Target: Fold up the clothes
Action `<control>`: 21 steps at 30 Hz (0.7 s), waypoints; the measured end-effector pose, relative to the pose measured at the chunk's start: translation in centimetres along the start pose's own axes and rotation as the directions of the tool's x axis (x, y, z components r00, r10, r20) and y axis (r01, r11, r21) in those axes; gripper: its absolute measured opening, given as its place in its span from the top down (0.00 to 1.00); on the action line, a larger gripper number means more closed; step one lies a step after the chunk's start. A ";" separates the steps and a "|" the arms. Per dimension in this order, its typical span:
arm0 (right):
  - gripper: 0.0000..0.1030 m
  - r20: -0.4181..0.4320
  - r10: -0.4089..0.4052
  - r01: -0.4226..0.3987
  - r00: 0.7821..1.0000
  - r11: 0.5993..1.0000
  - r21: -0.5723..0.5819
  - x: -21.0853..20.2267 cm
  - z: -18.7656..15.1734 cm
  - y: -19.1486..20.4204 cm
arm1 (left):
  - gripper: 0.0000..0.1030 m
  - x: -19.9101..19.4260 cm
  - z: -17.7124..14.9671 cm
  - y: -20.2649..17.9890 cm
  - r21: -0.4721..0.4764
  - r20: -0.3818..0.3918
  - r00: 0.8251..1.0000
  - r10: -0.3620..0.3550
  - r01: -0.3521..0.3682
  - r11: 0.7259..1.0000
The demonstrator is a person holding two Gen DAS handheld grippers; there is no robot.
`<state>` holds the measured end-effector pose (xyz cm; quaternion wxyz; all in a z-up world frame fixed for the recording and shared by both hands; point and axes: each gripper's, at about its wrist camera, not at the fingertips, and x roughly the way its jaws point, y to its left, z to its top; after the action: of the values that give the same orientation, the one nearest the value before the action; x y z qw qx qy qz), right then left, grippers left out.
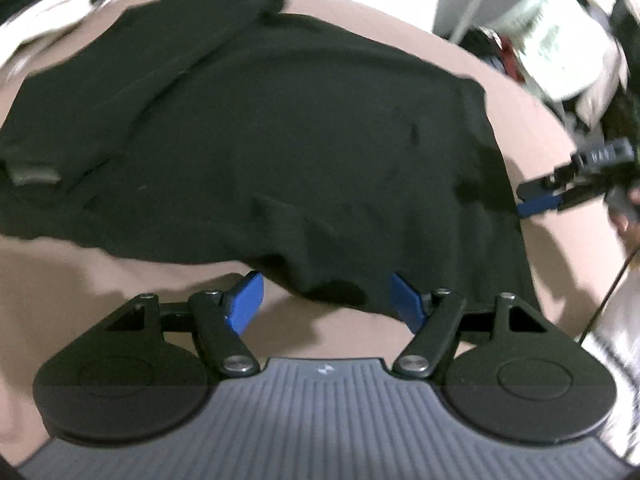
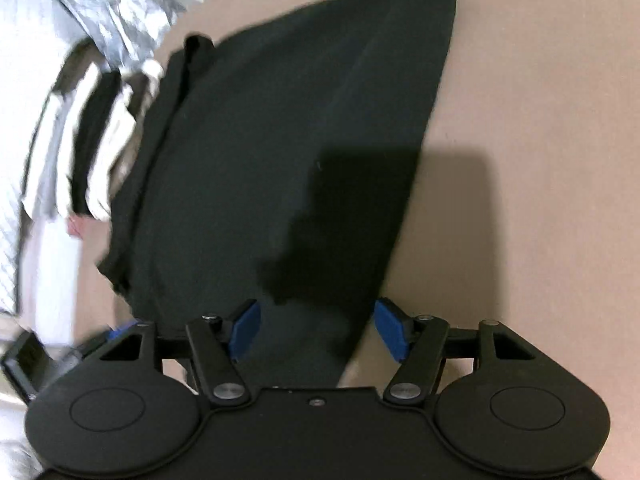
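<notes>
A black garment (image 1: pixel 260 128) lies spread on a tan surface (image 1: pixel 100 276), with a folded sleeve or flap across its far left part. My left gripper (image 1: pixel 328 304) hangs over the garment's near edge, its blue pads (image 1: pixel 248 300) wide apart and pressing on nothing. At the garment's right edge the right gripper (image 1: pixel 536 200) shows from the side. In the right wrist view the garment (image 2: pixel 260 160) runs away from me, and my right gripper (image 2: pixel 320 328) is open above its near corner. Its blue pads (image 2: pixel 394 330) straddle the cloth without gripping it.
Striped black-and-white cloth (image 2: pixel 88 140) and silvery quilted material (image 2: pixel 120 8) lie to the left of the garment. A white bag or box (image 1: pixel 560 52) and dark clutter sit beyond the surface's far right edge. Bare tan surface (image 2: pixel 520 160) stretches to the garment's right.
</notes>
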<state>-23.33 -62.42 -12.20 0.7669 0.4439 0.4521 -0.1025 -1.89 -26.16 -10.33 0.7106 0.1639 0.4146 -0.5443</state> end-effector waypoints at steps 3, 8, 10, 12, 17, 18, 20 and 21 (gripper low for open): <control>0.30 -0.038 -0.054 0.052 0.998 0.998 -0.048 0.4 -0.8 1.1 | 0.32 -0.5 -0.1 -1.6 0.090 0.086 0.996 0.024 -0.032 0.995; 0.52 -0.171 0.004 -0.028 0.985 0.990 -0.136 2.7 -1.9 2.3 | 0.32 -0.1 -0.8 -4.4 0.254 0.148 0.989 0.024 -0.062 0.965; 0.84 -0.149 -0.032 0.006 0.988 0.985 -0.170 2.7 -1.8 2.6 | 0.31 0.1 -1.7 -6.4 0.361 0.131 0.991 0.000 -0.047 0.931; 0.87 -0.138 -0.008 -0.015 0.990 0.986 -0.167 2.6 -1.6 2.6 | 0.26 0.8 -2.9 -8.3 0.487 0.102 0.995 -0.003 -0.047 0.872; 0.88 -0.081 0.086 -0.100 0.993 0.978 -0.183 0.9 -1.6 3.5 | 0.14 2.5 -6.0 -11.2 0.656 0.096 0.994 0.052 -0.102 0.748; 0.88 -0.064 0.115 -0.124 0.991 0.977 -0.174 0.9 -1.1 4.3 | 0.08 2.8 -5.8 -11.4 0.647 0.104 0.993 0.053 -0.108 0.755; 0.90 -0.029 0.184 -0.187 0.982 0.971 -0.147 0.1 -0.7 4.2 | 0.00 3.4 -5.3 -11.6 0.623 0.120 0.991 0.051 -0.115 0.774; 0.91 -0.015 0.215 -0.215 0.977 0.968 -0.131 -0.5 -0.6 3.8 | 0.00 3.7 -4.8 -11.5 0.602 0.115 0.992 0.050 -0.110 0.791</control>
<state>-21.80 -59.87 -9.71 0.8010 0.4385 0.4073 0.0115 -14.11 -29.33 -13.57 0.6615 0.3746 0.1774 -0.6250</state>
